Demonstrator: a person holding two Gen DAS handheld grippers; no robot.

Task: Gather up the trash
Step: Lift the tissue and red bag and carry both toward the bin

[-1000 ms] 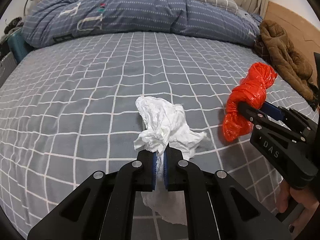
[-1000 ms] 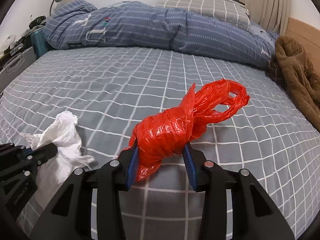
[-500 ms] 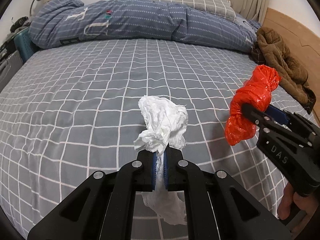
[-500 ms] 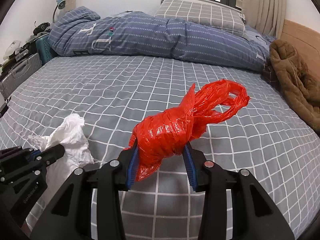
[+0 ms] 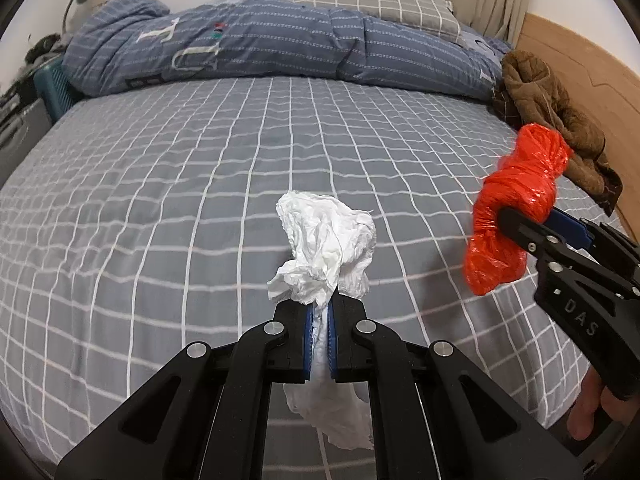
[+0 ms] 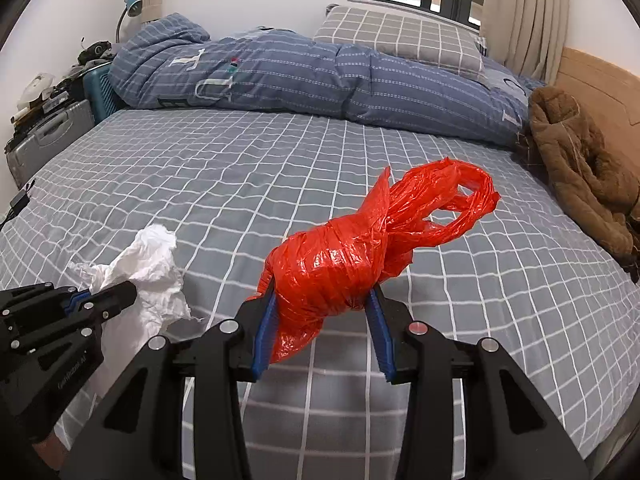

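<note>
A crumpled white tissue [image 5: 326,240] is pinched in my left gripper [image 5: 319,312], which is shut on it above the bed; part of the tissue hangs below the jaws. In the right wrist view that tissue [image 6: 152,268] and the left gripper [image 6: 106,300] sit at the lower left. A knotted red plastic bag [image 6: 340,268] with loose handles is clamped in my right gripper [image 6: 322,312], lifted off the sheet. From the left wrist view the red bag [image 5: 516,200] and right gripper [image 5: 536,224] appear at the right.
The bed has a grey checked sheet [image 5: 200,184], a rolled blue duvet [image 6: 300,76] and a grey pillow [image 6: 400,38] at the far side. A brown jacket [image 6: 580,168] lies by the wooden headboard [image 6: 600,84]. Suitcases [image 6: 48,136] stand left of the bed.
Both grippers have pulled back and risen from the sheet with their loads; the bed looks farther away and more of the room shows. Neither grip has changed.
</note>
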